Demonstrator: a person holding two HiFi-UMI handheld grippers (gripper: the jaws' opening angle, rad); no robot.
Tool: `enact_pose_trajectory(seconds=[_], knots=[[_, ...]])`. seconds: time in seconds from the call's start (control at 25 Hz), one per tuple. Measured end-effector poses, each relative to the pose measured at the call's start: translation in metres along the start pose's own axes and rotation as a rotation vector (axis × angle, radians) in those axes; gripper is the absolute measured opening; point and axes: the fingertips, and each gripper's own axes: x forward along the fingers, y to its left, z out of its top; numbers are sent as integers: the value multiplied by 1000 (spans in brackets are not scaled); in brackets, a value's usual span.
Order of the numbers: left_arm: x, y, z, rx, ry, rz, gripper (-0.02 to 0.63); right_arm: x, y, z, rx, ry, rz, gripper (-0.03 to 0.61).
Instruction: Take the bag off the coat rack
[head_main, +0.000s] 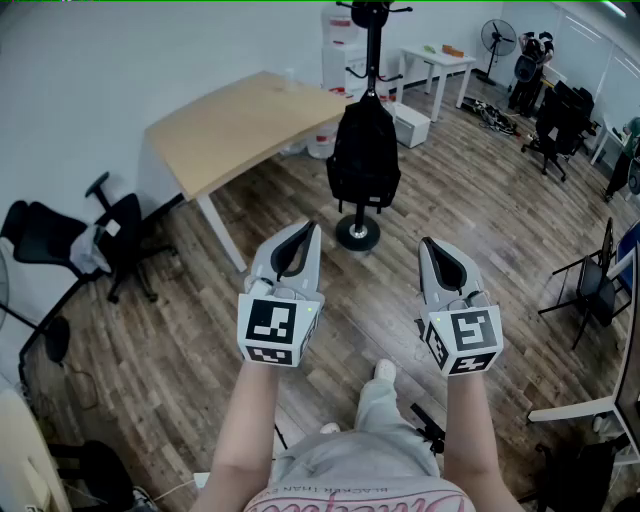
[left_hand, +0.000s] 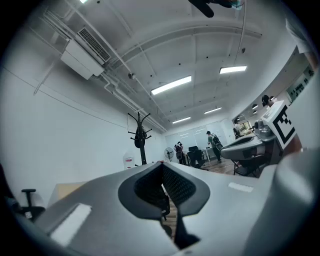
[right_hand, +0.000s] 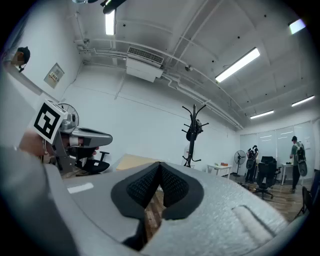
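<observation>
The wooden floor (head_main: 200, 330) spreads out ahead of both tools. The tan counter (head_main: 240, 125) stands ahead and off to the left of your left tool (head_main: 303, 232). The coat rack (head_main: 371, 60) rises straight ahead on one round base (head_main: 357, 234), roughly between the lines of your two tools and well beyond their tips. The black bag (head_main: 364, 160) hangs against the rack's pole, with its bottom clear of the base. You can't tell from here which hook carries it.

Your left tool's jaws are pressed together on nothing. Your right tool (head_main: 432, 248) is the same, closed and empty. Both are held out in front of you, well apart from the bag.

Watch for these from here:
- Reaching in with the jaws together would most likely just shove the bag and set it swinging, so part them first.
- Pulling the bag toward you or sideways, not up, could catch the strap on its hook, and a rack on a single foot may tip.
- The bag looks full, so a thin pinch on loose fabric could slip and drop it.
</observation>
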Motion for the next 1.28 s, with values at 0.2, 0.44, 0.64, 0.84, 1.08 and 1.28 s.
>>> enact_pose_trajectory(seconds=[0.2, 0.44, 0.64, 0.84, 1.08, 1.28], knots=[[3, 5, -3, -13, -2, 9, 14, 3, -1, -3, -25, 18, -12, 2], [24, 15, -15, -26, 14, 26, 14, 21, -13, -7, 3, 0, -10, 2], [64, 23, -23, -20, 26, 36, 14, 55, -41, -14, 18, -3, -1, 2], [118, 30, -33, -10, 53, 56, 14, 101, -74, -20, 22, -9, 39, 2], [197, 24, -48, -2, 74, 94, 14, 154, -128, -41, 32, -3, 106, 2], [243, 21, -49, 4, 70, 119, 14, 188, -156, -51, 26, 2, 153, 3]])
